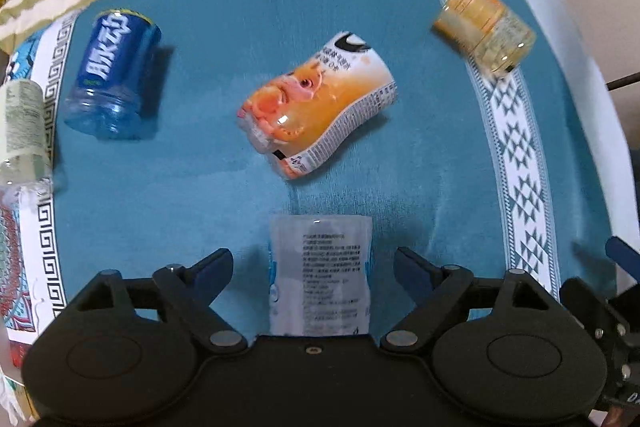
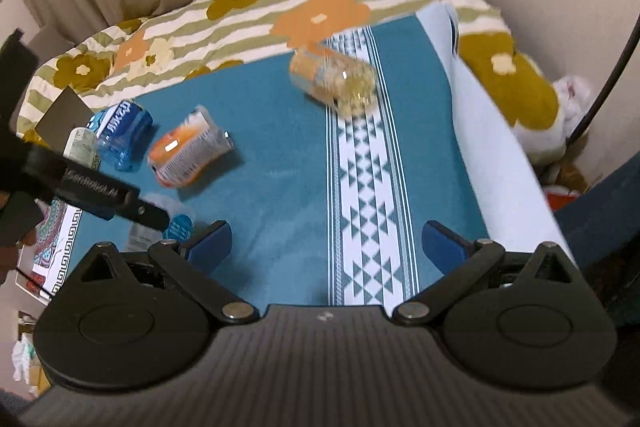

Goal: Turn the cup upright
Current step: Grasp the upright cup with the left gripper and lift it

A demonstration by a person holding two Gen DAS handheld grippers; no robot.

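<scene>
Several cut-bottle cups lie on a teal cloth point(image 1: 224, 195). A clear cup with a white printed label point(image 1: 320, 275) lies between the fingers of my open left gripper point(image 1: 314, 267), not gripped. An orange cartoon-label cup point(image 1: 316, 107) lies on its side ahead; it also shows in the right wrist view point(image 2: 188, 151). A blue cup point(image 1: 114, 75) lies at the left, a yellow cup point(image 1: 486, 27) at the far right, also in the right wrist view point(image 2: 336, 83). My right gripper point(image 2: 326, 247) is open and empty above the cloth. The left gripper's body point(image 2: 96, 193) shows at the left there.
A green-label clear cup point(image 1: 24, 131) sits at the left edge. A floral striped blanket point(image 2: 280, 7) lies behind the cloth. A white patterned band point(image 2: 368, 219) runs down the cloth. Curtains and a wall stand behind; a plush toy point(image 2: 560, 123) lies at the right.
</scene>
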